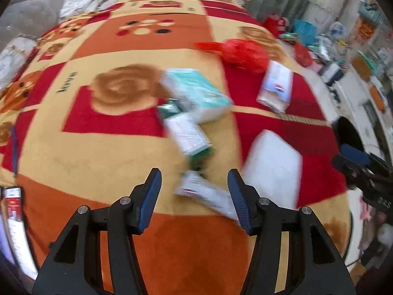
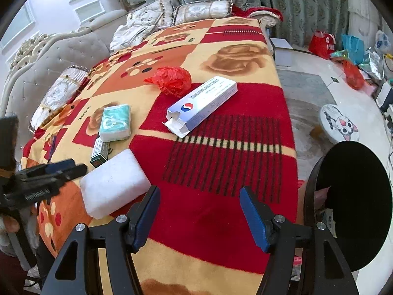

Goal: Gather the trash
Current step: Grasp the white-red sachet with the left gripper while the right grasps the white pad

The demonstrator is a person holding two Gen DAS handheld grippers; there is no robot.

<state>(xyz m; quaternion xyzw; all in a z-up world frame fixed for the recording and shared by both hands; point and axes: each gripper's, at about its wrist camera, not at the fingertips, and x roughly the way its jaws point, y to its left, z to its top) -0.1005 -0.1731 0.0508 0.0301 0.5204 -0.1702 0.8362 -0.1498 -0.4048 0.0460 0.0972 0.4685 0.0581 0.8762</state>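
Observation:
Trash lies on a red and yellow blanket (image 2: 221, 162) on a bed. There is a crumpled red plastic bag (image 2: 173, 80), a long white open carton (image 2: 201, 104), a teal tissue pack (image 2: 115, 123), a small green box (image 2: 100, 152) and a white foam block (image 2: 113, 183). In the blurred left wrist view my left gripper (image 1: 194, 196) is open, just above a small white packet (image 1: 206, 191), with the foam block (image 1: 272, 167) to its right. My right gripper (image 2: 200, 216) is open and empty above the blanket's near edge.
A black round bin (image 2: 353, 209) stands at the right beside the bed, with some paper inside. Pillows (image 2: 147, 14) and a padded headboard (image 2: 61, 49) lie at the far end. The floor at the right holds bags (image 2: 321, 41) and a cat-print stool (image 2: 339, 123).

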